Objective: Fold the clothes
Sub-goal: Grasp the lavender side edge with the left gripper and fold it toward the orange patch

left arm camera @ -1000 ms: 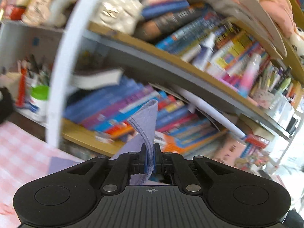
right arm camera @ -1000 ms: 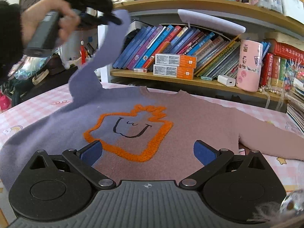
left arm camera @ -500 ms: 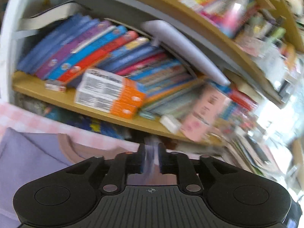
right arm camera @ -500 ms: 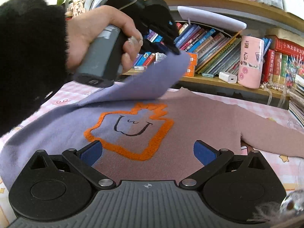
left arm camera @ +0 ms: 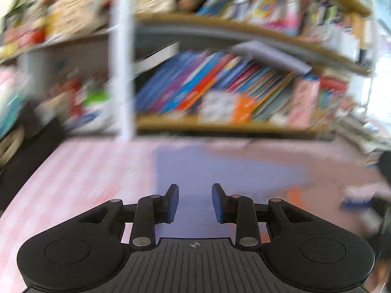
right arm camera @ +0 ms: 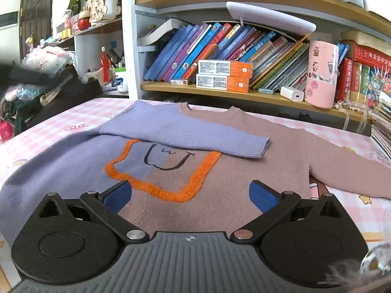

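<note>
A sweater, half lilac and half dusty pink with an orange-outlined face, lies flat on the pink checked table. Its lilac sleeve lies folded across the chest. The pink sleeve stretches out to the right. My right gripper is open and empty, hovering over the sweater's lower part. My left gripper is open and empty above the lilac side; that view is motion-blurred.
A bookshelf with leaning books, two stacked boxes and a pink canister stands right behind the table. Dark bags and clutter sit at the left. A book stack is at the right edge.
My left gripper carried the lilac sleeve across the chest, let it go and opened, then pulled back to the left. The sleeve now lies folded. My right gripper has not moved.
</note>
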Motion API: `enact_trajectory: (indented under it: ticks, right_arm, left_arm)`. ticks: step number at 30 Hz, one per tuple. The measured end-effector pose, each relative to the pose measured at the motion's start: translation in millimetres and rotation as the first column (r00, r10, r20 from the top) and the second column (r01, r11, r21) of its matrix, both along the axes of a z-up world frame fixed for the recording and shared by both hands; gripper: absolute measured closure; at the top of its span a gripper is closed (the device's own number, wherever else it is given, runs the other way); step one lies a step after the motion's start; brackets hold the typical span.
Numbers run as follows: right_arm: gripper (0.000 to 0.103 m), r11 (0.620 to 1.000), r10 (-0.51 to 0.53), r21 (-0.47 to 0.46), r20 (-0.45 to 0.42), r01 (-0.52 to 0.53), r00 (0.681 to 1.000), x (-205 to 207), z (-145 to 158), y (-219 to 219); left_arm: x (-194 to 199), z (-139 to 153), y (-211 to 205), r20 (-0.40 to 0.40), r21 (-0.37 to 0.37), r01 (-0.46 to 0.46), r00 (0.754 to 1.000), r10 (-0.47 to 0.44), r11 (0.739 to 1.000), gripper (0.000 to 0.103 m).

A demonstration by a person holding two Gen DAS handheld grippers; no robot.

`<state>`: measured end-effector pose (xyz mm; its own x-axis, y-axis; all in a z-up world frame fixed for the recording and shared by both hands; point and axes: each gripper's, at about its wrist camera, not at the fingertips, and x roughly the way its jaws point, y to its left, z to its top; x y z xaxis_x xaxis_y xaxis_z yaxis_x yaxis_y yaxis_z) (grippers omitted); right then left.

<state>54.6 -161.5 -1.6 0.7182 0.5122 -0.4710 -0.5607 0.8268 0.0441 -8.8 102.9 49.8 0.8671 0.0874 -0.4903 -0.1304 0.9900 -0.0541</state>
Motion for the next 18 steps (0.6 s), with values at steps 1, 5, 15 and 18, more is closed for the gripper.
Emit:
enact_trajectory:
  ticks: [1,5,15,18]
  right_arm:
    - [0.0,1.0,-0.005,0.001,-0.009,0.005,1.0,1.2,-0.6,-0.4]
    - [0.0,0.999,-0.048,0.007,-0.032,0.048,0.998,4.7,-2.2,-3.9]
    - [0.01,0.978,-0.183,0.098,-0.029,0.185,0.983,-40.3,7.5,-53.5]
    - [0.028,0.971,-0.225,0.074,-0.063,0.23,0.972,-52.2,7.3,-71.0]
  left_arm:
    - [-15.8,-10.6,9.5,-0.018,-0.014,-0.027,0.999,0.027,1.0,0.073]
    - [-39.6,-30.3,25.4,-0.06,-0.019,-0.041,0.997,0.04,0.999,0.072]
    - [-31.9,-52.3,38.9,-0.068,-0.06,0.03,0.997,-0.034,0.998,0.068]
    - [-30.0,-56.5,37.6,-0.086,-0.035,0.052,0.995,-0.055,0.998,0.068]
